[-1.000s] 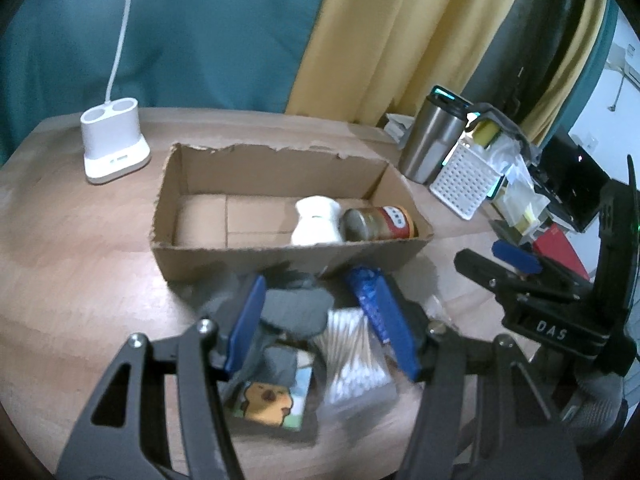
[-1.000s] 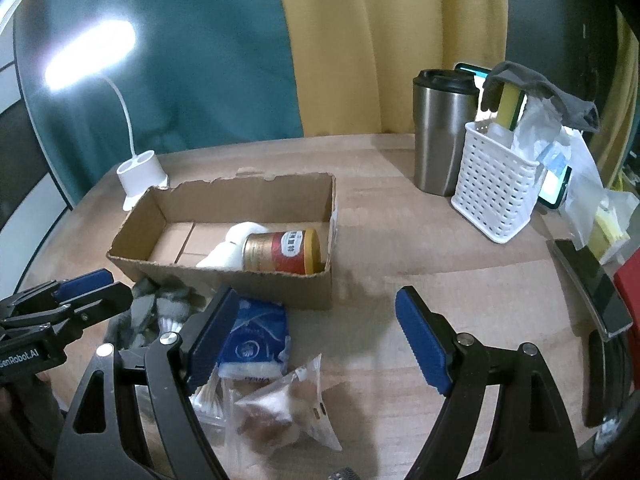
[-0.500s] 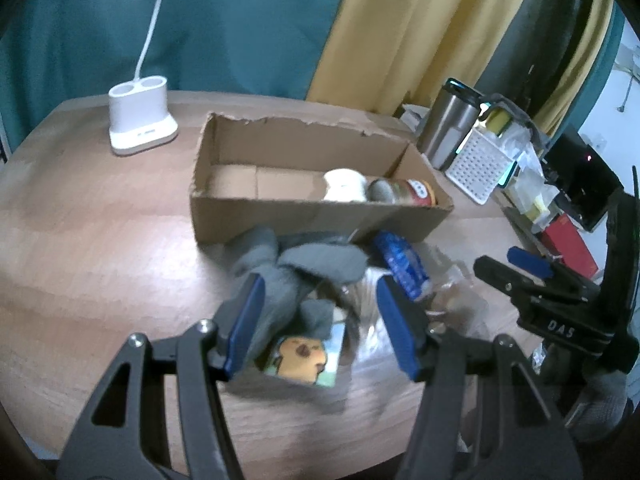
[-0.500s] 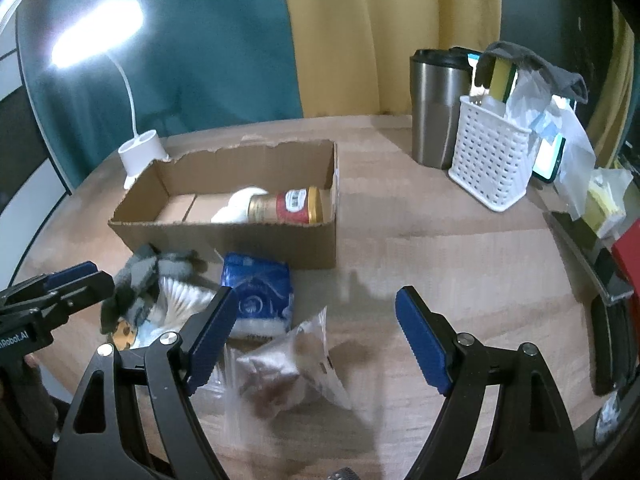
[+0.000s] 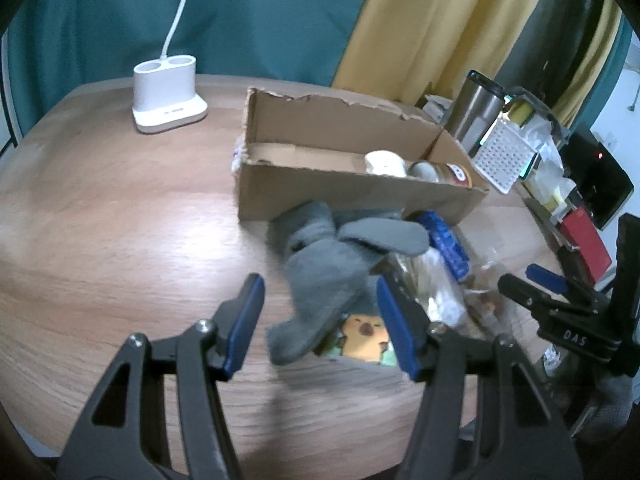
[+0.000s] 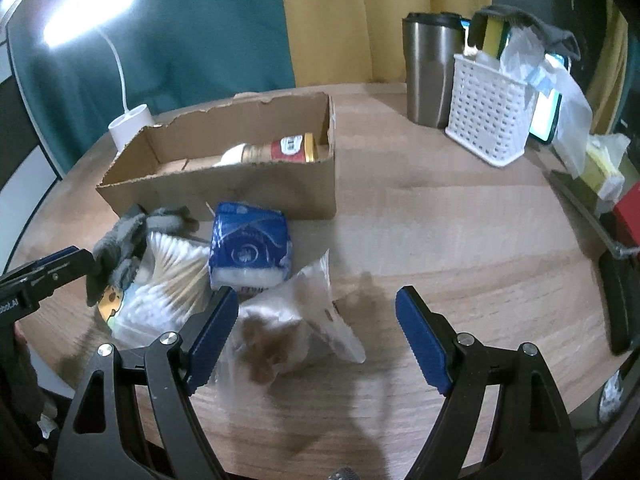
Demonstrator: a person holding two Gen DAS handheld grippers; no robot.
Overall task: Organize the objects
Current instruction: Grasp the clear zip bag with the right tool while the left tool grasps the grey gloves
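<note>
Both grippers have drawn back from the pile since a second ago, so the cardboard box (image 5: pixel 352 184) now sits farther off in each view and more of the wooden table (image 5: pixel 120 220) shows in front of it. The left gripper (image 5: pixel 320 320) has its blue pads spread wide with nothing between them; the lower end of a grey glove (image 5: pixel 340 264) lies on the table in the gap, not pinched by either pad. Under the glove's lower end is a small card with a cartoon animal (image 5: pixel 366 338). The right gripper (image 6: pixel 316 336) is also wide open and empty, hanging over a clear bag with brown bits (image 6: pixel 280 336) that lies flat on the table.

Still outside the box, close against its near wall, are the loose things: the grey glove, a clear pack of cotton swabs (image 6: pixel 168 272) beside it, and a blue pack of tissues (image 6: pixel 250 246) leaning on the swabs and just in front of the box. The clear bag lies nearest the right gripper, touching the tissue pack.

Inside the box, at its right end, a jar with a red label (image 6: pixel 280 150) lies on its side next to a white round thing (image 5: pixel 384 162); the rest of the box floor is bare cardboard.

Farther back stand a white lamp base (image 5: pixel 168 96), a steel mug (image 6: pixel 430 72) and a white basket (image 6: pixel 486 120)
</note>
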